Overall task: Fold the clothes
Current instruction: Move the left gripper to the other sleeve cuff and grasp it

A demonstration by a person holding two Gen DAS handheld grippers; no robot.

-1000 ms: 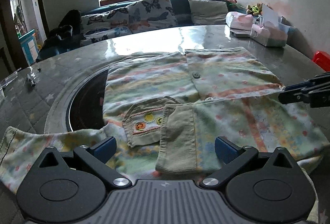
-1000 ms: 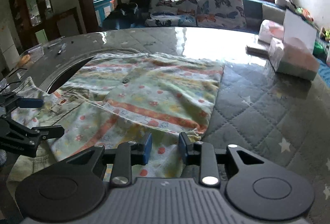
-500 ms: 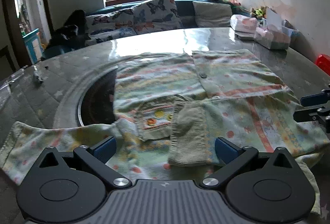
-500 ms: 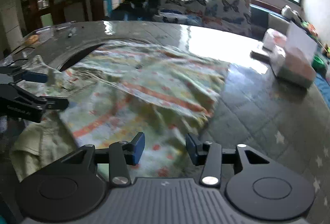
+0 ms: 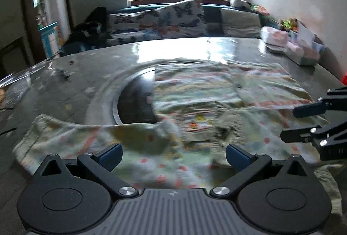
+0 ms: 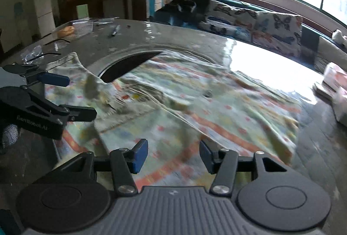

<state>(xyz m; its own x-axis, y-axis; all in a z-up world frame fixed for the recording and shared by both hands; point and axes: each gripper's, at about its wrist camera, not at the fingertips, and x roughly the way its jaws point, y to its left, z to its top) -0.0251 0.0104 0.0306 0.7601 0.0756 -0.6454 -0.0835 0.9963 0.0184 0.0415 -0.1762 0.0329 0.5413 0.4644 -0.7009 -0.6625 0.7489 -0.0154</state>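
The garment [image 5: 195, 92] lay spread on the round table [image 5: 91, 66], one sleeve [image 5: 71, 137] out to my left and the other folded across the chest (so partly folded at best), and I judged a clean fold needed the cloth pinched at a seam edge and carried flat. My left gripper [image 5: 173, 156] and right gripper [image 6: 173, 153] both stood with fingers apart, holding nothing. Motion blur hid the print, and the near hem was cut off behind both gripper bodies.

Sofa w/ cushions [image 5: 180, 18], tissue packs [image 5: 275, 34], pen [image 6: 115, 30].
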